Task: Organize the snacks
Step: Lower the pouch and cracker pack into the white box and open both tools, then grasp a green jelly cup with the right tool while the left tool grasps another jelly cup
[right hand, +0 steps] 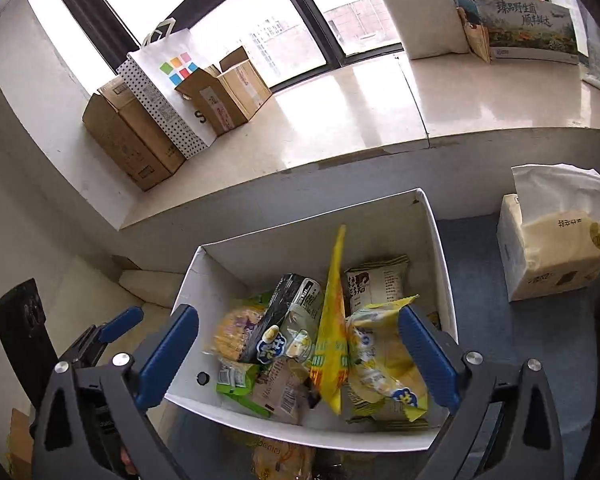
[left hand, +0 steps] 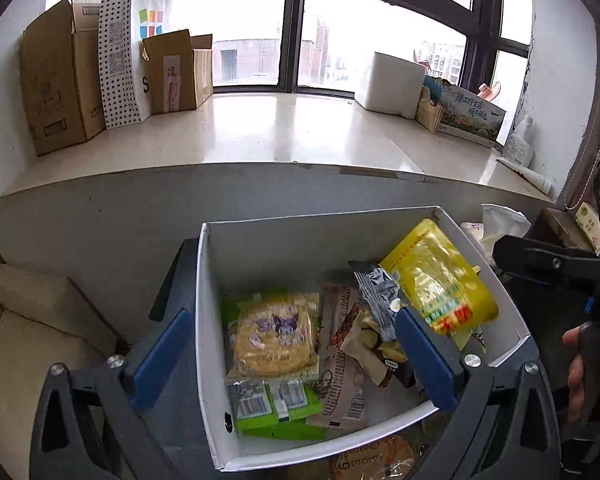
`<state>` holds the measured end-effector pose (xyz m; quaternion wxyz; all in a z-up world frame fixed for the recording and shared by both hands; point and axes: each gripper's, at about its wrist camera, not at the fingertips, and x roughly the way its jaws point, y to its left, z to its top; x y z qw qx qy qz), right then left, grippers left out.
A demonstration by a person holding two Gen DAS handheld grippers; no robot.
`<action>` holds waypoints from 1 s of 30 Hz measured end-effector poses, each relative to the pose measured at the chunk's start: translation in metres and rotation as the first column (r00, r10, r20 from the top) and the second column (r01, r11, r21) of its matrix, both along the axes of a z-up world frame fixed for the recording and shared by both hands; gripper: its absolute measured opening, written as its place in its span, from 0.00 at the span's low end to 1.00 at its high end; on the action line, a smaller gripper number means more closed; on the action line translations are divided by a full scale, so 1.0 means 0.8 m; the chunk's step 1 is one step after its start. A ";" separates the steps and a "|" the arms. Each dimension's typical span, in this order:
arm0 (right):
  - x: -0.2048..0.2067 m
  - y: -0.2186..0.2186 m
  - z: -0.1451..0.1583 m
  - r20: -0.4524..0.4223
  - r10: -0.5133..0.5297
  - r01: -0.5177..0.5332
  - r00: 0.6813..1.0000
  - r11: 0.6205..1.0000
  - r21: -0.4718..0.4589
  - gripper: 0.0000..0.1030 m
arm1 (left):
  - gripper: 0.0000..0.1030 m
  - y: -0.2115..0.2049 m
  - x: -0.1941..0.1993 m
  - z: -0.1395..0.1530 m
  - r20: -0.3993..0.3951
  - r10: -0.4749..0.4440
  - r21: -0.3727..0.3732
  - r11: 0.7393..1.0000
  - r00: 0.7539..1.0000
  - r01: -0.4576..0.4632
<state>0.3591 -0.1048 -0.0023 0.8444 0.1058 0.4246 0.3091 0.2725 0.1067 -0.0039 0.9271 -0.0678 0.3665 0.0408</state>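
Both grippers (left hand: 296,356) (right hand: 300,352) hang wide open above the snack-filled white box (left hand: 284,236).

A blue surface (right hand: 480,320) at lower right carries the white box (right hand: 436,240) of snacks at lower centre, with a tissue pack (right hand: 552,256) just beside it at right.

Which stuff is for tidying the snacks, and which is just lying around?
For the job: white box, yellow snack bag, round cookie pack, green packets.

Just lying around: tissue pack, cardboard boxes, dotted paper bag.
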 end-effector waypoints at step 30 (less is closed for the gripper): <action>-0.186 -0.103 -0.058 0.140 0.005 0.003 0.990 0.998 -0.058 1.00 | 1.00 -0.061 -0.209 -0.002 0.095 -0.070 -0.085 0.993 0.993 0.078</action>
